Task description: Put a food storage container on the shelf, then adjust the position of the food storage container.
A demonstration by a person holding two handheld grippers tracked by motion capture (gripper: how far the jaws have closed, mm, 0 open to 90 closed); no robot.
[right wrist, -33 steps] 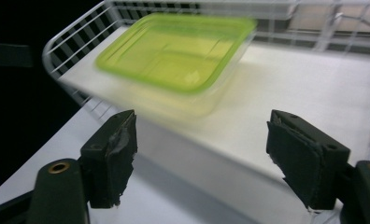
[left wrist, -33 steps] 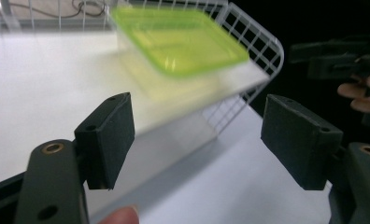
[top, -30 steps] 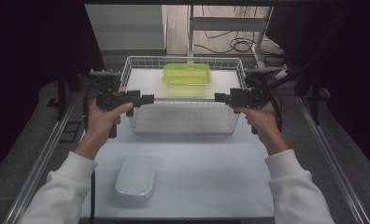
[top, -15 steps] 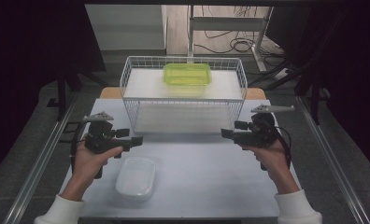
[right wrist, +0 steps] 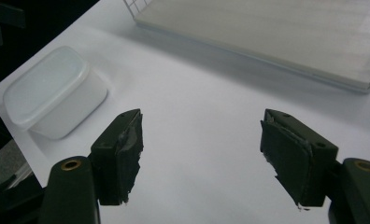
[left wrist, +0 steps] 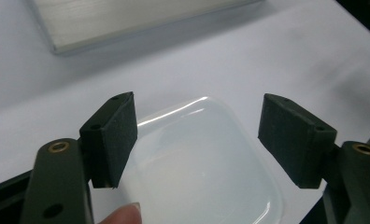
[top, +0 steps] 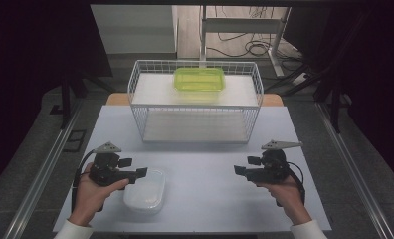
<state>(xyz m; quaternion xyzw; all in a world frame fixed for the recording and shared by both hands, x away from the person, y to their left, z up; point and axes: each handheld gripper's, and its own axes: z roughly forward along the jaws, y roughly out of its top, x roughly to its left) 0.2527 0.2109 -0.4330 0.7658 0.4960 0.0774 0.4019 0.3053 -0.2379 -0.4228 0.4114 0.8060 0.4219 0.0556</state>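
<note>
Translucent white plastic made up the lidded rectangular container [top: 145, 189], which sat on the pale tabletop [top: 210, 174] near its front left, well short of the white wire rack [top: 195, 102]. The left gripper [top: 134, 168] hung just above the container's near-left edge. In the left gripper view its black pads [left wrist: 110, 137] stood wide apart with the container's rounded lid [left wrist: 197, 168] below and between them, touching neither, and a fingertip showed at the bottom edge. On the rack's upper shelf, at the back, rested a yellow-green clear plastic box [top: 199, 79].

Farther right, the right gripper [top: 242, 166] hovered over bare table, well apart from the container. Its jaws had just been closing a little yet stood wide, with nothing between the worn pads [right wrist: 127, 154]. In the right gripper view the white container [right wrist: 52, 95] lay off to the upper left.

The step in hand looked like the approach to a pick-up of the white container. The next move would probably call for lowering the left gripper until its pads straddled the container's sides, then closing; the right gripper might need to come across to steady the far side.
</note>
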